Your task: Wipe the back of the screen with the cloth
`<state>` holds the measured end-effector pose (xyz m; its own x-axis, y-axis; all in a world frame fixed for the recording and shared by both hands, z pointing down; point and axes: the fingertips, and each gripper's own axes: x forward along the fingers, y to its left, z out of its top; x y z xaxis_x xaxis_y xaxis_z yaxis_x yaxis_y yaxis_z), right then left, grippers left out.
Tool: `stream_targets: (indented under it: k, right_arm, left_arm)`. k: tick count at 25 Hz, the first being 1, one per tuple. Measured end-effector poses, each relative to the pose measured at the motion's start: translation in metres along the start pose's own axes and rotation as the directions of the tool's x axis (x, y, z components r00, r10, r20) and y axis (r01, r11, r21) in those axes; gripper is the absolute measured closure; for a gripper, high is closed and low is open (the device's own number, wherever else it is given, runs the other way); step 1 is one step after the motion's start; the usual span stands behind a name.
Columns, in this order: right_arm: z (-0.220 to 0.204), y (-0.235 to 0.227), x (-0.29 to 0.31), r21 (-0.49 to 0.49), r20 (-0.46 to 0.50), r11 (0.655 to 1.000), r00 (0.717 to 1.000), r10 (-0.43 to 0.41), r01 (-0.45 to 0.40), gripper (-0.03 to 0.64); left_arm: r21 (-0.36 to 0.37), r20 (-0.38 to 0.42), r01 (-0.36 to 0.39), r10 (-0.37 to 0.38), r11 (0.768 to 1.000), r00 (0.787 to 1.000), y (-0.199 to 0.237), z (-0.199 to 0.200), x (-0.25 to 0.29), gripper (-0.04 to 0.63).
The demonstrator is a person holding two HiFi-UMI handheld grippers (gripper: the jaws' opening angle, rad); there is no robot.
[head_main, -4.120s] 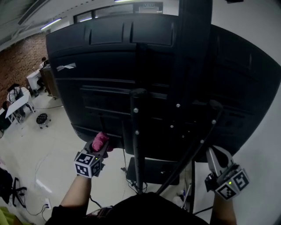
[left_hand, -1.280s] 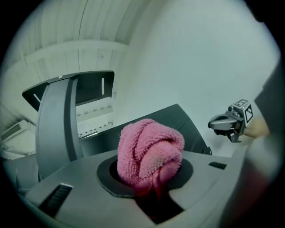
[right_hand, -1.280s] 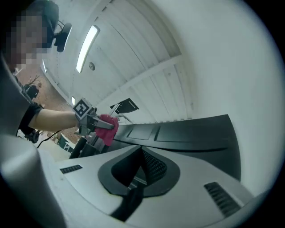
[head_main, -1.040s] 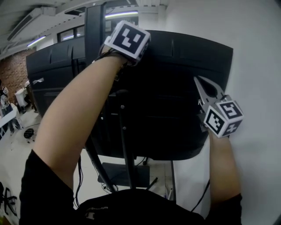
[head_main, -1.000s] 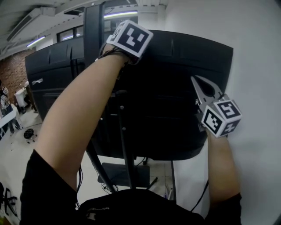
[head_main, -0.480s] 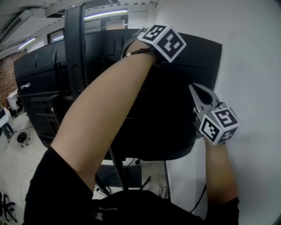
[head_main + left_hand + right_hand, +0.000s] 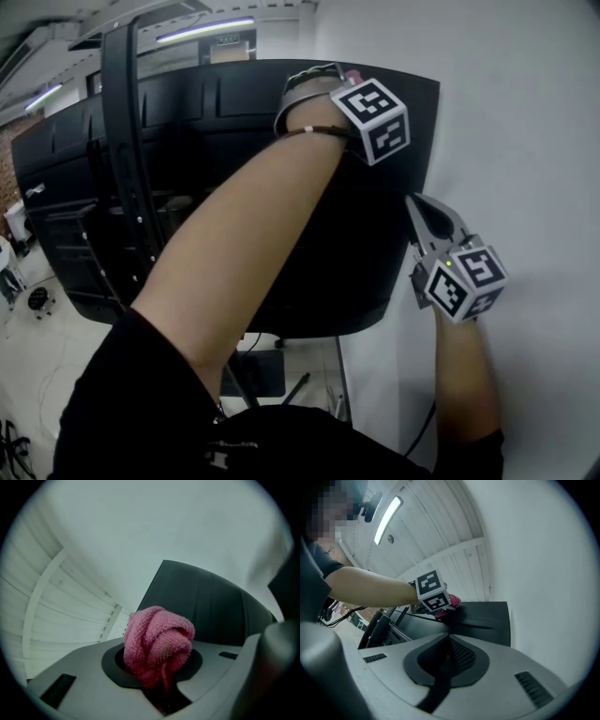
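Note:
The screen's black back fills the head view, beside a white wall. My left arm reaches across it to its upper right corner. There my left gripper is shut on a bunched pink cloth that rests against the black panel. The right gripper view shows that cloth under the left marker cube, on the screen's top edge. My right gripper is shut on nothing, its tip beside the screen's right edge, between panel and wall; its pads meet.
A white wall stands close behind the screen's right edge. The black stand pole and its arms cross the panel at left. The stand's base and cables lie on the pale floor below. Ceiling lights run above.
My left gripper has swept the cloth rightward along the top of the screen's back to the upper right corner. My right gripper has stayed near the right edge.

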<state>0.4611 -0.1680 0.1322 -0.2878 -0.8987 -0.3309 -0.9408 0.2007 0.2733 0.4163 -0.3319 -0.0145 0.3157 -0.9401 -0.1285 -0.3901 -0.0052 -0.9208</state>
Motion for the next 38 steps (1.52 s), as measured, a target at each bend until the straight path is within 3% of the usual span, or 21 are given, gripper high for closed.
stream_targets:
  k: [9,14,17,19,21,23,26,29,31,35,38]
  right_arm:
    - [-0.025,-0.008,-0.024,0.049,-0.036,0.998,0.999,-0.034,0.036,0.615]
    - [-0.035,-0.003,-0.037,0.058,-0.065,0.997,0.997,-0.039,0.043,0.615]
    - [-0.036,0.006,-0.035,0.057,-0.051,0.998,0.999,-0.009,0.012,0.615]
    - [-0.038,0.014,-0.030,0.046,-0.029,0.999,0.999,0.030,-0.028,0.615]
    - [-0.038,0.021,-0.027,0.051,-0.003,0.997,0.998,0.064,-0.064,0.615]
    - [-0.038,0.029,-0.023,0.067,0.015,0.994,0.996,0.089,-0.090,0.615]
    - [-0.041,0.042,-0.017,0.084,0.021,0.990,0.993,0.113,-0.115,0.615]
    - [-0.043,0.045,-0.013,0.089,0.020,0.989,0.993,0.113,-0.115,0.615]
    - [-0.045,0.042,-0.015,0.095,0.020,0.990,0.994,0.103,-0.104,0.615]
    - [-0.050,0.031,-0.025,0.104,0.015,0.992,0.997,0.072,-0.073,0.615]
    - [-0.054,0.020,-0.034,0.113,0.013,0.993,0.999,0.045,-0.046,0.615]
  left_arm:
    - [0.082,0.028,0.101,-0.103,0.992,0.994,-0.040,0.050,-0.001,0.495]
    - [0.161,0.151,0.250,-0.274,0.955,0.950,-0.107,0.090,-0.021,0.479]
    - [0.291,0.268,0.206,-0.286,0.934,0.920,-0.101,0.070,-0.055,0.479]
    - [0.399,0.313,0.131,-0.270,0.907,0.911,-0.074,0.018,-0.079,0.479]
    - [0.506,0.271,0.090,-0.257,0.858,0.928,-0.052,-0.062,-0.094,0.479]
    - [0.567,0.142,0.101,-0.218,0.818,0.966,-0.032,-0.148,-0.093,0.479]
    - [0.608,-0.039,0.159,-0.171,0.778,0.985,-0.023,-0.207,-0.072,0.477]
    - [0.650,-0.136,0.206,-0.155,0.731,0.979,-0.032,-0.212,-0.057,0.479]
    - [0.673,-0.153,0.213,-0.149,0.708,0.977,-0.040,-0.201,-0.053,0.477]
    - [0.696,-0.066,0.172,-0.177,0.697,0.982,-0.067,-0.150,-0.049,0.477]
    - [0.725,-0.018,0.164,-0.220,0.669,0.975,-0.096,-0.099,-0.043,0.477]
